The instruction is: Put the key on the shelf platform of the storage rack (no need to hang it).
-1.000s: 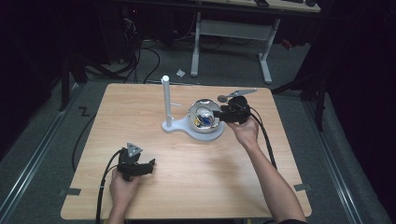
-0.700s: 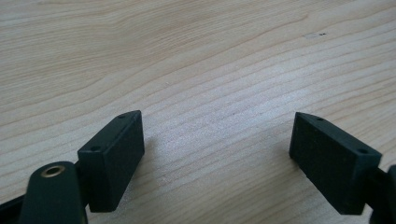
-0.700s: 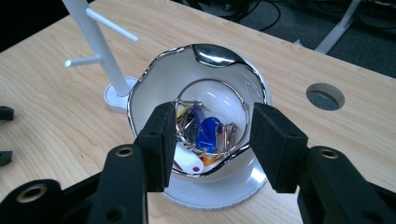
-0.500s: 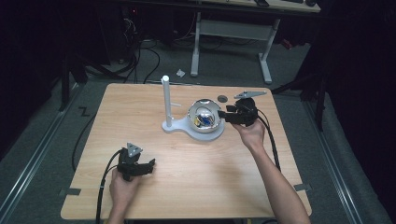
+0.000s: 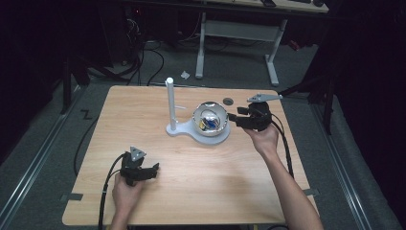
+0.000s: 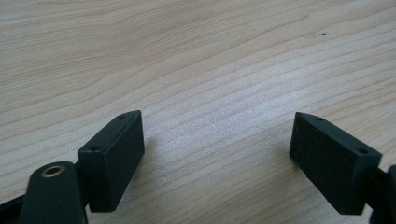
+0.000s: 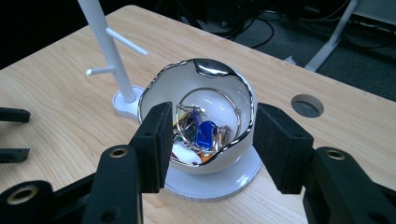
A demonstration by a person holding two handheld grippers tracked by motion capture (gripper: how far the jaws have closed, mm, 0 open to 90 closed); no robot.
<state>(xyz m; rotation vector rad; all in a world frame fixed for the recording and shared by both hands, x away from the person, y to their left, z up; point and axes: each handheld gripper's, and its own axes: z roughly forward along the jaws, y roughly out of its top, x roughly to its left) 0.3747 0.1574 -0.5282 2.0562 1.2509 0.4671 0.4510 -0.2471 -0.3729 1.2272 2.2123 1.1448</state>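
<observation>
A shiny bowl [image 5: 221, 126] [image 7: 210, 67] sits on a white stand's round base [image 5: 201, 136], beside the stand's upright post [image 5: 170, 103] [image 7: 105, 42] with two pegs. A bunch of keys on a wire ring, with a blue tag [image 7: 203, 133] [image 5: 209, 122], lies in the bowl. My right gripper [image 5: 234, 120] [image 7: 212, 121] hovers just right of the bowl, pointing at it. Its jaws have just been opening, with nothing between them. My left gripper [image 5: 154, 171] [image 6: 217, 140] rests open on the bare wood at the front left.
A round cable hole [image 5: 228, 100] [image 7: 307, 105] is in the table [image 5: 287, 191] behind the bowl. The white legs of a desk [image 5: 273, 57] stand on the floor beyond the far edge, with cables around them. The left gripper's jaws [image 7: 11, 114] show far off.
My right gripper has drawn back from the bowl to the right and risen a little, its jaws wider apart. The left gripper has not moved.
</observation>
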